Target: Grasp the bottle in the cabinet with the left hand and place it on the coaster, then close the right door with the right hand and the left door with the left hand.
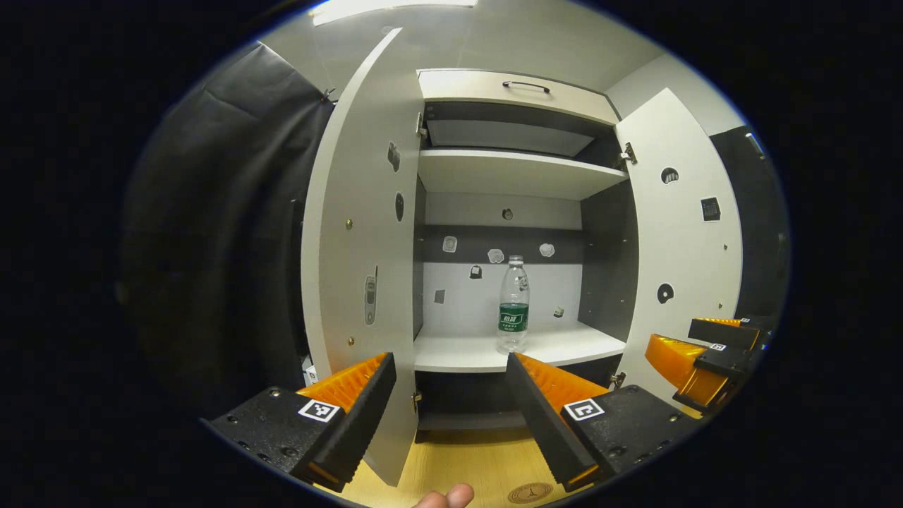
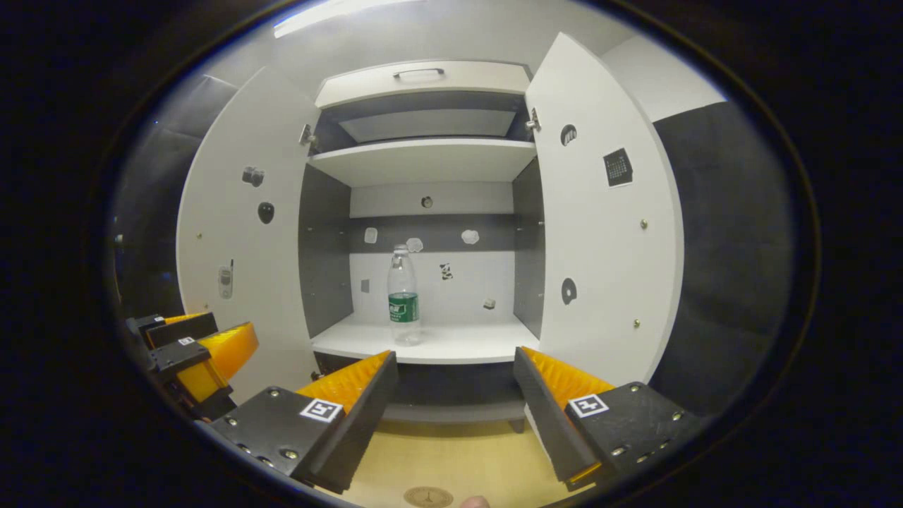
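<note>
A clear plastic bottle point(image 1: 513, 303) with a green label stands upright on the lower shelf point(image 1: 564, 346) of a white cabinet; it is also in the right gripper view point(image 2: 403, 296). Both doors are wide open: left door point(image 1: 360, 247) point(image 2: 240, 233), right door point(image 1: 677, 247) point(image 2: 600, 226). My left gripper point(image 1: 450, 361) is open and empty, well short of the shelf. My right gripper point(image 2: 453, 356) is open too, level with it; each appears at the edge of the other's view point(image 1: 695, 346) point(image 2: 204, 331). A round coaster point(image 1: 530, 492) point(image 2: 428, 497) lies on the wooden surface below.
An upper shelf point(image 1: 515, 173) and a top drawer with a handle point(image 1: 525, 86) sit above the bottle. Small stickers dot the back wall and doors. A person's fingertip point(image 1: 444, 498) shows at the bottom edge. Black cloth hangs on both sides of the cabinet.
</note>
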Demonstrator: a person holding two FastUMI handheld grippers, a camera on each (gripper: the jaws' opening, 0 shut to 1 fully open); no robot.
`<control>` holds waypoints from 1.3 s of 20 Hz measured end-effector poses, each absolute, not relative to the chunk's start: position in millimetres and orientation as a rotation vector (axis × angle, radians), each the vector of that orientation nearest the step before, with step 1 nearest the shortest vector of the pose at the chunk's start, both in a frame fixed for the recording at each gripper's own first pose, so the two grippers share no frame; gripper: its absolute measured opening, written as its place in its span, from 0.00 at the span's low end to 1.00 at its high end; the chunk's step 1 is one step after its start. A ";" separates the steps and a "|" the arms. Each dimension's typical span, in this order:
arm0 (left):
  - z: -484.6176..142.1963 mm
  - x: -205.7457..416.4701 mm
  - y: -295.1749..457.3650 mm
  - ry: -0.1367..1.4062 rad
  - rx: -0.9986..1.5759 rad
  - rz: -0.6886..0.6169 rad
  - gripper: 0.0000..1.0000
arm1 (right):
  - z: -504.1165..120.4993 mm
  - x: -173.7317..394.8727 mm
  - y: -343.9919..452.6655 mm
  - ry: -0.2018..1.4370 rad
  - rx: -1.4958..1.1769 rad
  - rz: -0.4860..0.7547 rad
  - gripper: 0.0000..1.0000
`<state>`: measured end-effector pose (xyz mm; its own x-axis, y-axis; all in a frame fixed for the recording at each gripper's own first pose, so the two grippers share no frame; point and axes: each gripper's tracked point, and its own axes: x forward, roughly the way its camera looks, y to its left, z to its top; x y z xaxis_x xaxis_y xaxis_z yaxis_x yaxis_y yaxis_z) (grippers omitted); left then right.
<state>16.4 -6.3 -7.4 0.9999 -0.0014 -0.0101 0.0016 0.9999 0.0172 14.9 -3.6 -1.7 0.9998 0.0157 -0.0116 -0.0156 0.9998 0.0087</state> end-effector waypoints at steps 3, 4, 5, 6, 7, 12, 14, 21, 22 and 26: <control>-9.0 21.4 -12.3 0.016 0.024 -0.008 0.99 | -1.9 17.8 -4.8 0.014 0.003 0.020 1.00; -9.9 23.9 -15.5 0.017 0.023 -0.011 0.99 | -2.0 19.0 -5.3 0.017 0.002 0.022 1.00; -9.2 27.4 -18.6 0.016 0.025 -0.015 0.99 | -2.4 19.8 -6.2 0.020 0.004 0.023 1.00; -9.3 32.3 -21.6 0.014 0.029 -0.018 1.00 | -2.1 20.8 -6.7 0.021 0.007 0.024 1.00; -9.2 38.1 -24.9 0.015 0.030 -0.023 0.99 | -2.8 22.4 -9.0 0.022 0.009 0.023 1.00; -6.9 75.0 -48.0 0.014 0.032 -0.062 0.99 | -7.2 26.6 -22.6 0.042 -0.001 0.006 0.97; -7.8 94.0 -57.8 0.017 0.032 -0.080 0.99 | -10.2 27.0 -29.6 0.052 -0.007 -0.005 0.97; -19.5 170.4 -91.9 0.025 0.031 -0.127 0.99 | -27.6 28.3 -49.9 0.108 -0.021 -0.038 1.00; -23.0 179.7 -94.3 0.033 0.027 -0.126 0.99 | -31.9 28.7 -52.4 0.122 -0.025 -0.044 0.97; -25.9 218.1 -103.6 0.035 -0.012 -0.133 0.99 | -34.4 29.3 -59.0 0.129 -0.020 -0.057 1.00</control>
